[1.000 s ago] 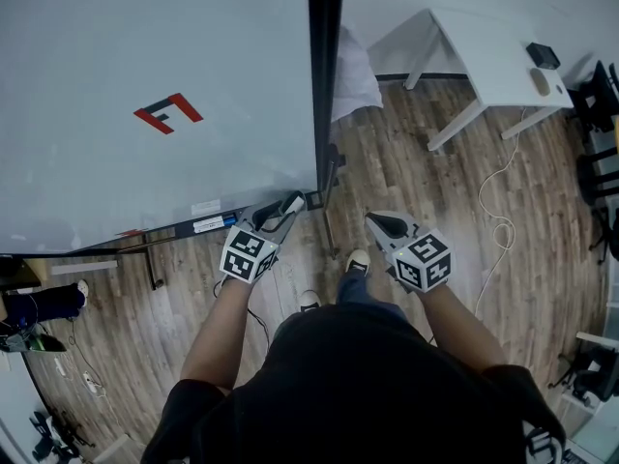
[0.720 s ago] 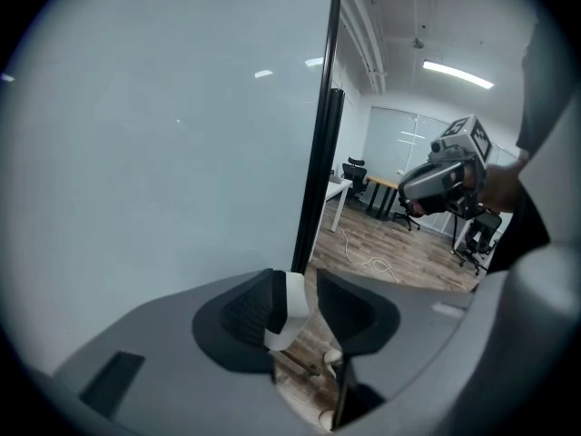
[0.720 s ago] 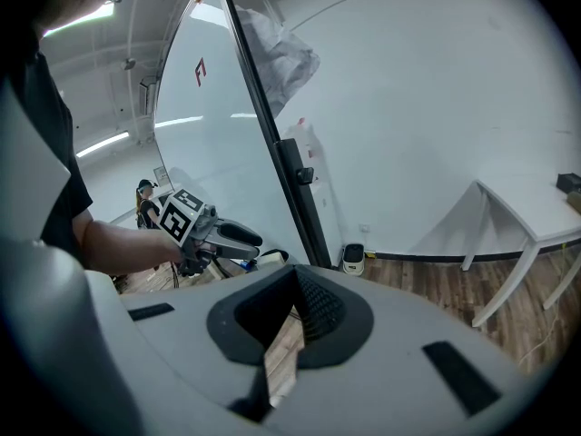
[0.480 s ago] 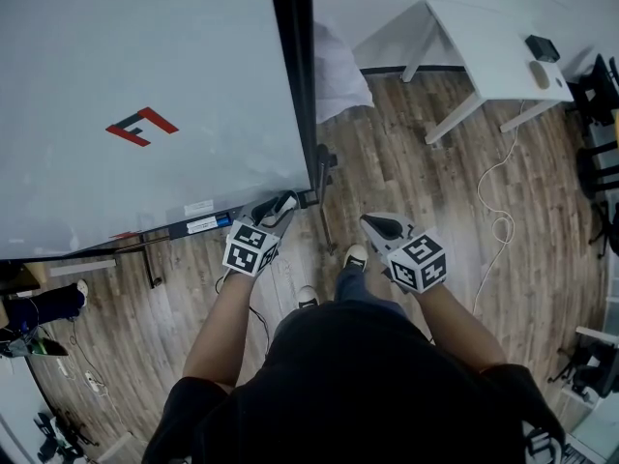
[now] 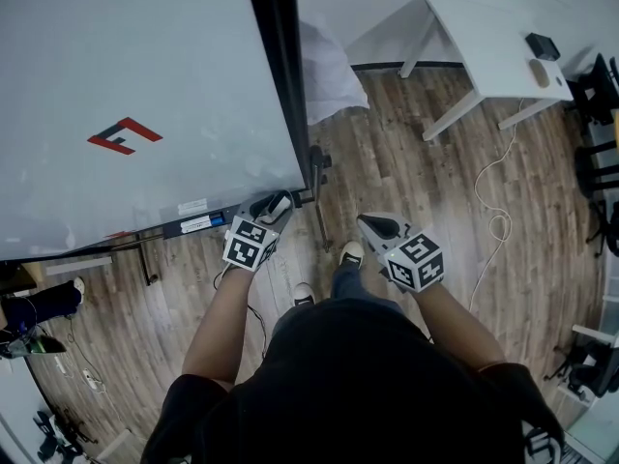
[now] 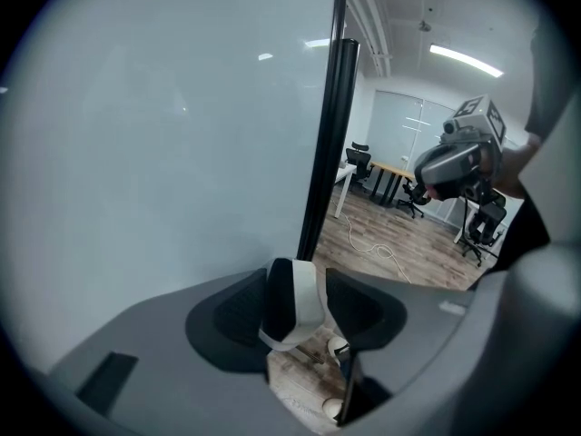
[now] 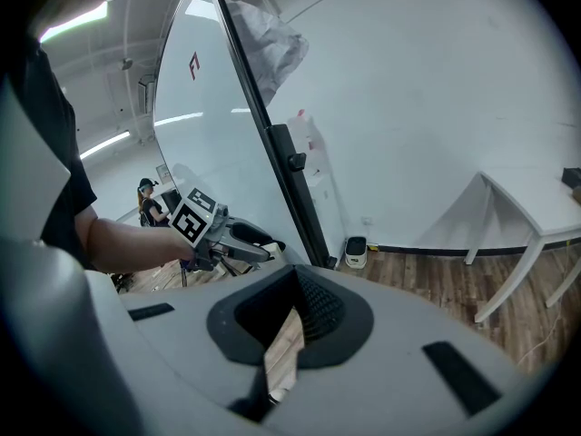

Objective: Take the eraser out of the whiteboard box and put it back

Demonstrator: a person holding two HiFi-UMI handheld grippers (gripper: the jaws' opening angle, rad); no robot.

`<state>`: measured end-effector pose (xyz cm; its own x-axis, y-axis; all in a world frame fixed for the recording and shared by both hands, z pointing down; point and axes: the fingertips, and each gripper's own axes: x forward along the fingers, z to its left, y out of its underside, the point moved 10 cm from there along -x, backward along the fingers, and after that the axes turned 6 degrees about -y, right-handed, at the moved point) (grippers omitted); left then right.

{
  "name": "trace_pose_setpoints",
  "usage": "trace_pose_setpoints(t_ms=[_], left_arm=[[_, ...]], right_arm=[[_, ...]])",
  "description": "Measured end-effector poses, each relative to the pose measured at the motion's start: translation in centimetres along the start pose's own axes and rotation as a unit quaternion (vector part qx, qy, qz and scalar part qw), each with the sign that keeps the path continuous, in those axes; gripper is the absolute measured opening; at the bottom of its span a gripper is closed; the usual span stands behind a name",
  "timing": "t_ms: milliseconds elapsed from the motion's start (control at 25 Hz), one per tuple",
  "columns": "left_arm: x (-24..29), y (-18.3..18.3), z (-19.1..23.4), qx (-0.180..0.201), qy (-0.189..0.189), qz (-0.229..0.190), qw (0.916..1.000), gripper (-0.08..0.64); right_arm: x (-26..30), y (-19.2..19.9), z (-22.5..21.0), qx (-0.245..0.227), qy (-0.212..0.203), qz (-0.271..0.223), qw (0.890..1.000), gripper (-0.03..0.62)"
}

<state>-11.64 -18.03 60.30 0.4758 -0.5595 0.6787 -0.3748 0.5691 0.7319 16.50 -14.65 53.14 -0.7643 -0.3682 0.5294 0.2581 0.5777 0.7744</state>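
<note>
The eraser (image 6: 292, 302), black felt with a white back, stands between the jaws of my left gripper (image 6: 304, 305). Those jaws have just been opening: the eraser leans on the left pad and a gap shows at the right pad. In the head view the left gripper (image 5: 274, 204) hangs at the right end of the dark tray (image 5: 198, 225) under the whiteboard (image 5: 145, 95). The eraser (image 5: 281, 201) shows as a white sliver there. My right gripper (image 5: 371, 224) hovers over the floor, apart from the board. Its jaws (image 7: 292, 312) are shut and hold nothing.
The whiteboard's black post and foot (image 5: 319, 196) stand between the grippers. A white cloth (image 5: 327, 71) hangs behind the post. A white table (image 5: 484, 46) is at the far right, a cable (image 5: 498, 225) lies on the wooden floor, and office chairs (image 5: 600, 95) stand at the right edge.
The left gripper has sunk a little toward the tray's right end, and the board has slid left in the head view. The right gripper has stayed where it was.
</note>
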Motion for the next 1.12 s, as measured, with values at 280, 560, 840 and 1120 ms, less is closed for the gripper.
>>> trace_pose_setpoints(t_ms=[280,560,840,1120], left_arm=[[0.9,0.2,0.1,0.004,-0.001,0.014,0.9999,0.212],[1.1,0.2,0.3,-0.003,-0.001,0.015,0.9999,0.2],[1.1,0.2,0.1,-0.008,-0.002,0.012,0.9999,0.181],[1.1,0.2,-0.1,-0.008,-0.002,0.013,0.9999,0.167]], right_arm=[[0.1,0.1,-0.4,0.002,-0.004,0.004,1.0,-0.006],[0.4,0.3,-0.2,0.001,-0.011,0.009,1.0,-0.006],[0.2,0.5,-0.3,-0.001,-0.009,0.011,1.0,-0.006],[0.0,0.6,0.0,-0.002,-0.011,0.015,1.0,-0.006]])
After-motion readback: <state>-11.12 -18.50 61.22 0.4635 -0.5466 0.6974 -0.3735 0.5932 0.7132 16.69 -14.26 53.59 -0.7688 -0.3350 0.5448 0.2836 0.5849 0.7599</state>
